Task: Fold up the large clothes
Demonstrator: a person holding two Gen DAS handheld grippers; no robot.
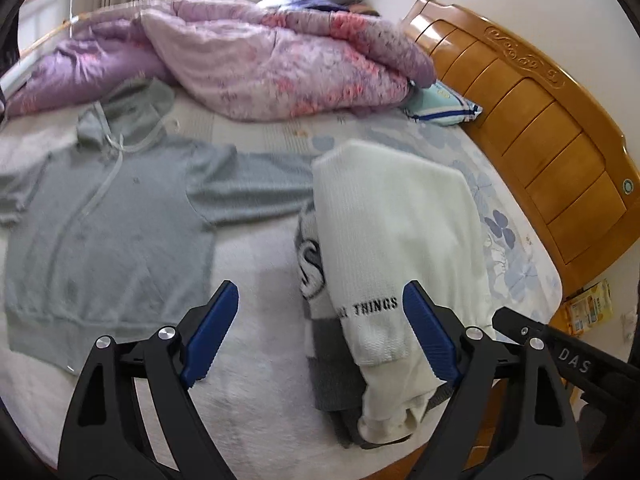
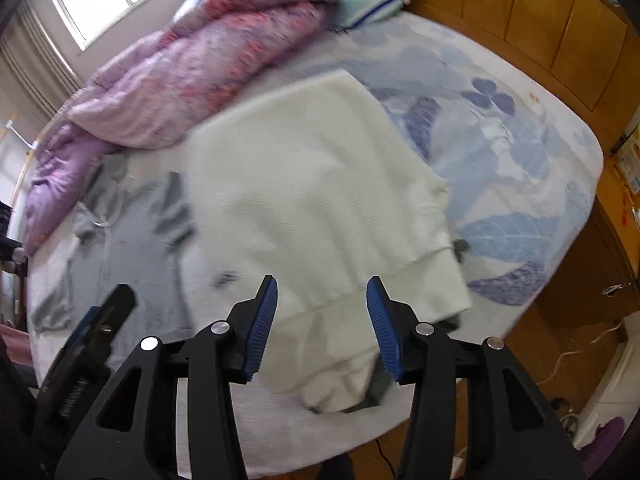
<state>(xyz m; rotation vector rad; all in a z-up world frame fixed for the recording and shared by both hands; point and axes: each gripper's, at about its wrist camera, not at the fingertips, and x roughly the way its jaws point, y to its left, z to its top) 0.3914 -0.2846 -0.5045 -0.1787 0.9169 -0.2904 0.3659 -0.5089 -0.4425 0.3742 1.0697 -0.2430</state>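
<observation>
Blue-padded fingers of the left gripper (image 1: 320,332) and the right gripper (image 2: 322,324) gape wide, empty, above the near edge of a bed (image 1: 256,400) whose pale sheet carries blue leaf prints. Under both lies a folded white waffle-knit sweatshirt (image 1: 396,224) atop a grey-patterned garment (image 1: 310,264). Only the left view shows its black lettering "THINGS" and, left of the sweatshirt, the whole grey hoodie (image 1: 108,224) spread flat with drawstrings. Beyond the sweatshirt, a crumpled pink-purple floral quilt (image 1: 256,64) and a striped pillow (image 1: 444,106) meet the carved wooden headboard (image 1: 532,128). The right view shows the wooden floor (image 2: 576,292).
</observation>
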